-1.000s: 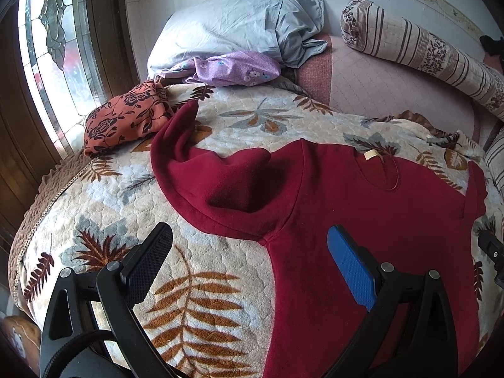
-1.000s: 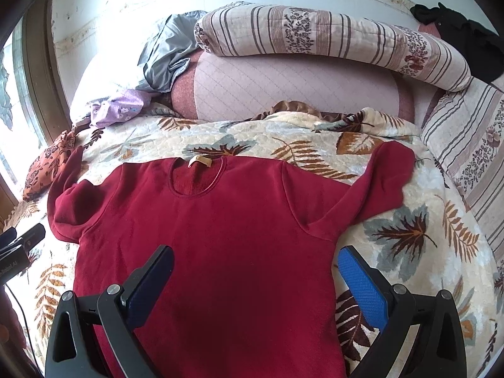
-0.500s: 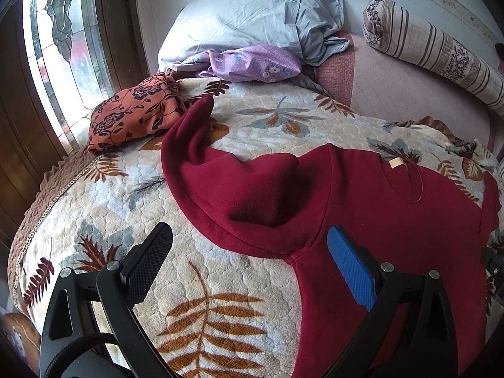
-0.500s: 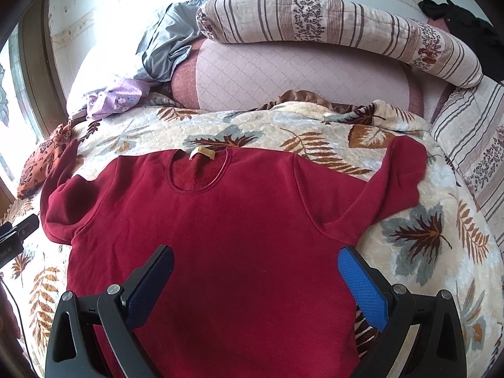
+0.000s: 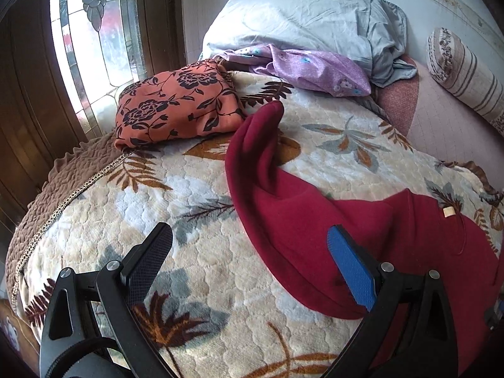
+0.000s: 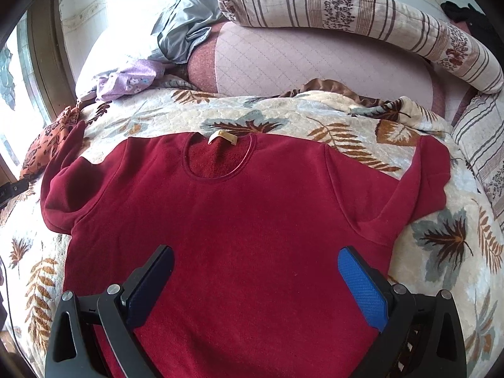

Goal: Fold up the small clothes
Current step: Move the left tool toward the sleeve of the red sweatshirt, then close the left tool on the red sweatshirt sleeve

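Observation:
A dark red long-sleeved top lies flat, front up, on a leaf-patterned quilt, neck toward the pillows. Its left sleeve is bunched and points away toward the window. Its right sleeve lies spread out to the right. My left gripper is open and empty, above the quilt just left of the left sleeve. My right gripper is open and empty, hovering over the top's lower body.
A folded orange floral cloth lies at the quilt's far left edge by the window. A purple garment and a grey pillow lie behind. A striped bolster runs along the back. The bed edge drops off left.
My left gripper has moved left and forward, off the top's body toward the left sleeve. My right gripper has moved slightly forward over the top. Both stay open.

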Motion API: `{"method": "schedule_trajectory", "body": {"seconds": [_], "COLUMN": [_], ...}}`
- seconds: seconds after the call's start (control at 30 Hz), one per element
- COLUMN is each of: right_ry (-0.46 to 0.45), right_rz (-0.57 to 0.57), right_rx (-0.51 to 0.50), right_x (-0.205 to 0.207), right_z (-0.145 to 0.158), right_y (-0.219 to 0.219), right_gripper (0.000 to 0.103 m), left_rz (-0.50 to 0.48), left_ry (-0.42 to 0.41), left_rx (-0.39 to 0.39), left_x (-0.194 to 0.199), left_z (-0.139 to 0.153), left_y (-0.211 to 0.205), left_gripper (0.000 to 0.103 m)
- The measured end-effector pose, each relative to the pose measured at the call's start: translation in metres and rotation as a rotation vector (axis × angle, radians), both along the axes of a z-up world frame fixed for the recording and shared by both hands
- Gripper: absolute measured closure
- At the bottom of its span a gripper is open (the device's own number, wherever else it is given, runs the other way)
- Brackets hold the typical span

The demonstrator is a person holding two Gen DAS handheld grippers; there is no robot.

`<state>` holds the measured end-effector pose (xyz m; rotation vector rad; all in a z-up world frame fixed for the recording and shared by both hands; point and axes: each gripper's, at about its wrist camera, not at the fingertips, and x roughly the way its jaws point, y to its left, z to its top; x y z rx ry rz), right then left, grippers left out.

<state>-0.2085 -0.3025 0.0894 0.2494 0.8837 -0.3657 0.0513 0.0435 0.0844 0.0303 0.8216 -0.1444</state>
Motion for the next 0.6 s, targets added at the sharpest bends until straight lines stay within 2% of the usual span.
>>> {"method": "schedule_trajectory", "body": {"seconds": [0.2,0.37,0.4,0.5,0.57,0.6], "right_ry": [0.010,0.016,0.017,0.021,0.023,0.023], "right_rz": [0.030,0.049,0.053,0.066,0.069,0.069], "right_rx": [0.030,0.035,0.038,0.051,0.058,0.060], "right_x": [0.008,0.013,0.014,0.018,0.019,0.019], "right_z": [-0.009,-0.014,-0.015,-0.019,-0.021,-0.022], "right_y": [0.002,0.004,0.004,0.004,0.004,0.004], "right_gripper": [0.000,0.000,0.000,0.000,0.000,0.000], "left_rz": [0.082,0.124,0.123,0.122,0.125,0.126], "left_ry": [0.066,0.114,0.121,0.152,0.173,0.181], "left_rx": [-0.001,-0.010,-0.016,-0.037,-0.052,-0.060], "left_x": [0.061,0.097,0.102,0.114,0.120,0.121], "left_z": [-0.020,-0.042,-0.045,-0.055,-0.061,-0.063], "left_y": [0.017,0.022,0.022,0.021,0.020,0.021], "left_gripper": [0.004,0.011,0.013,0.030,0.046,0.049]}}
